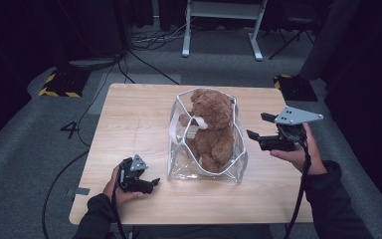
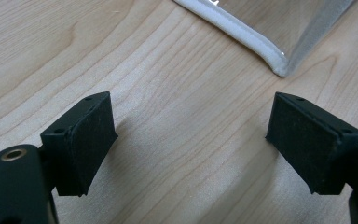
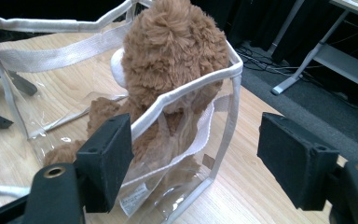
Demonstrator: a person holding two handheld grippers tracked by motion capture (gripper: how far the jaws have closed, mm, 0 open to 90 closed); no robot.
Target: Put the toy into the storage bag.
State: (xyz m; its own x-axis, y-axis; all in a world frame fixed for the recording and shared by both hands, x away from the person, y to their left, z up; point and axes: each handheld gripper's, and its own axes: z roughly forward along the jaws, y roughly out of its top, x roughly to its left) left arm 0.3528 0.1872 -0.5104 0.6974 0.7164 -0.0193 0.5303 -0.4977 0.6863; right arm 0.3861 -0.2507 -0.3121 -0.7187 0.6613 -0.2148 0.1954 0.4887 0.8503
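Observation:
A brown teddy bear (image 1: 211, 127) sits upright inside a clear plastic bag with white trim (image 1: 236, 167) in the middle of the wooden table (image 1: 129, 124). My left gripper (image 1: 151, 184) rests low on the table at the bag's near left corner, open and empty; its view has the bag's white-edged corner (image 2: 279, 65) just beyond the jaws. My right gripper (image 1: 256, 127) is held above the table to the right of the bag, open, pointing at it. In the right gripper view the teddy bear (image 3: 172, 51) and the bag's rim (image 3: 186, 91) are close ahead of the jaws.
A white strap (image 1: 173, 130) hangs on the bag's left side. Beyond the table lie grey carpet, cables (image 1: 149, 40), a white desk frame (image 1: 221, 25) and yellow-black striped floor plates (image 1: 59, 84). Bare table surface lies left and right of the bag.

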